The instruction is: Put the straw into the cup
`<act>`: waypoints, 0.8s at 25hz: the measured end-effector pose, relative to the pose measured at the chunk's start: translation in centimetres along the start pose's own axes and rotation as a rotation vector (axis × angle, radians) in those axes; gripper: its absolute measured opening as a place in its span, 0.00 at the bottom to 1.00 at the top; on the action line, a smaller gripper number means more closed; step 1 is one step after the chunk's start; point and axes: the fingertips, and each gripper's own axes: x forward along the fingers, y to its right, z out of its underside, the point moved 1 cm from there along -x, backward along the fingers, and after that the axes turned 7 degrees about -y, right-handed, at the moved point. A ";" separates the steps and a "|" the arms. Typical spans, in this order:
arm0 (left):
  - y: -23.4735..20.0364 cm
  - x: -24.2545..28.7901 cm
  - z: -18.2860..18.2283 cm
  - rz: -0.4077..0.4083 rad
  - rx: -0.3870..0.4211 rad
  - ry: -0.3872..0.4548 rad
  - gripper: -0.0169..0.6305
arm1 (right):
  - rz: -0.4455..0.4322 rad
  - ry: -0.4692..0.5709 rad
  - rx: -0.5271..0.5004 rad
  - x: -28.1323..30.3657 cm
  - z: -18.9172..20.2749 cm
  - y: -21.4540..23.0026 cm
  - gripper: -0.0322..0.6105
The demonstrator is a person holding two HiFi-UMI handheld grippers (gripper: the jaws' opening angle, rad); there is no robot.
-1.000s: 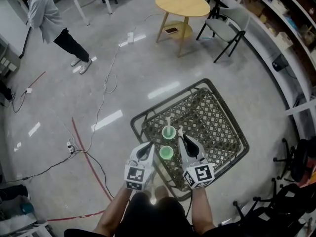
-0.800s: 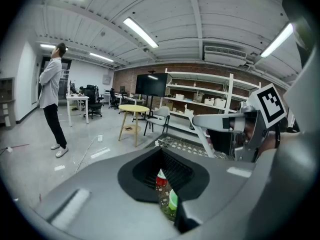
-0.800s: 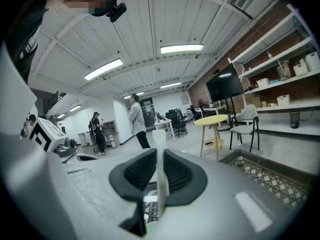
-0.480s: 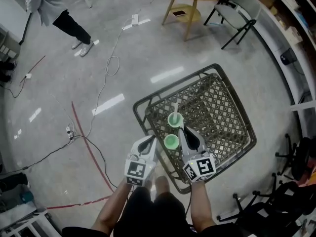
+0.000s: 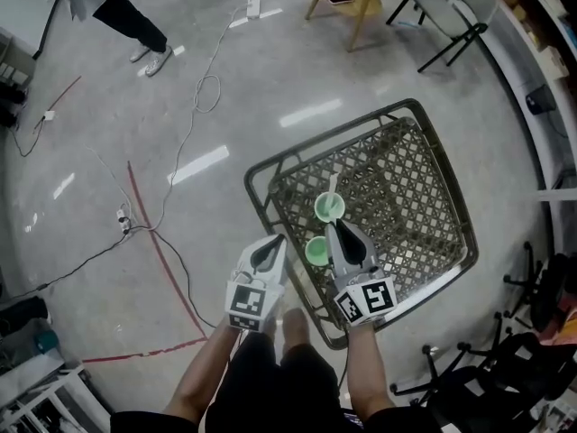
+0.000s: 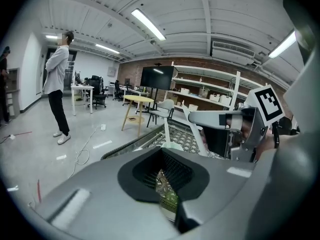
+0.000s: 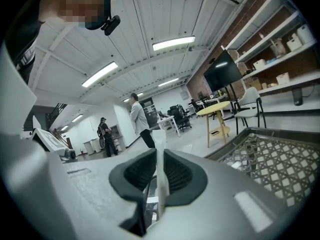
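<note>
Grey woven lattice forms the desk [image 5: 424, 242], seen from above. Both tools have sunk toward it over the last second, and it sits higher in view than before. The left hand-held gripper [image 5: 276, 240] hangs at the desk's near edge, its jaws slightly apart on nothing. The right hand-held gripper [image 5: 334, 227] is clamped on a white straw [image 7: 160, 170] and is just beside the near cup [image 5: 316, 250], green and empty. The far cup [image 5: 328, 208] already carries a straw. Insertion looks close but not yet done.
</note>
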 end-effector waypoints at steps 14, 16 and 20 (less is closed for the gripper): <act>-0.8 1.4 2.5 0.014 -0.036 -0.049 0.04 | -0.014 -0.014 0.034 1.9 3.0 0.9 0.13; -0.8 1.4 2.6 0.017 -0.035 -0.053 0.04 | -0.012 -0.015 0.038 1.7 3.4 1.0 0.13; -1.0 1.3 2.8 0.017 -0.029 -0.054 0.04 | -0.003 -0.009 0.061 1.5 4.0 1.3 0.13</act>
